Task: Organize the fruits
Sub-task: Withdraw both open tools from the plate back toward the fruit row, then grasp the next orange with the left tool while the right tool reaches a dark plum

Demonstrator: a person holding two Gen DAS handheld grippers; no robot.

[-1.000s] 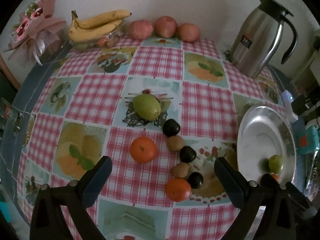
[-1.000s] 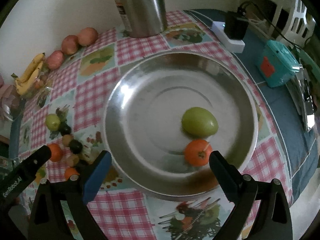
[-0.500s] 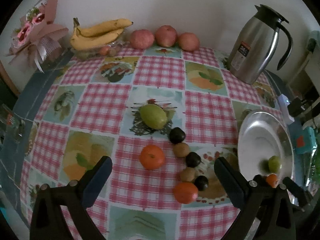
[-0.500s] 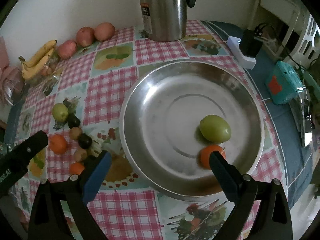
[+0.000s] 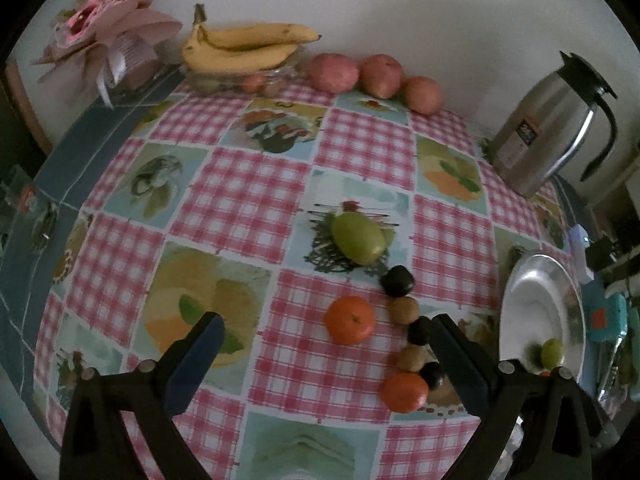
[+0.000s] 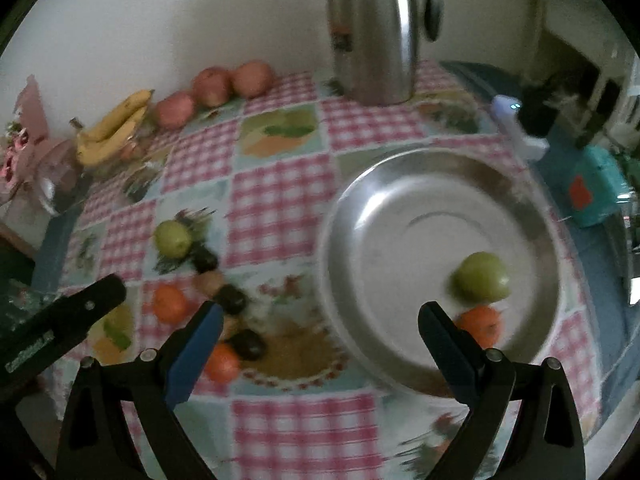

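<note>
Both claws wide, empty. Left claw [image 5: 326,338]: orange [image 5: 349,320] just ahead between fingers, dark and brown fruits to right. Right claw [image 6: 320,326]: plate [image 6: 400,176] ahead, holding green fruit [image 6: 482,282]. Step: between picks. Next: close on orange, carry to plate.

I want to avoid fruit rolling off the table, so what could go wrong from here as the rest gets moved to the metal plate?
1. The small dark and brown fruits lie touching in a tight row beside two oranges; grabbing one may nudge its neighbours into rolling.
2. The green fruit and orange on the metal plate sit near its rim; another fruit dropped in could knock them.
3. The open left gripper and right gripper are close together and might collide.
</note>
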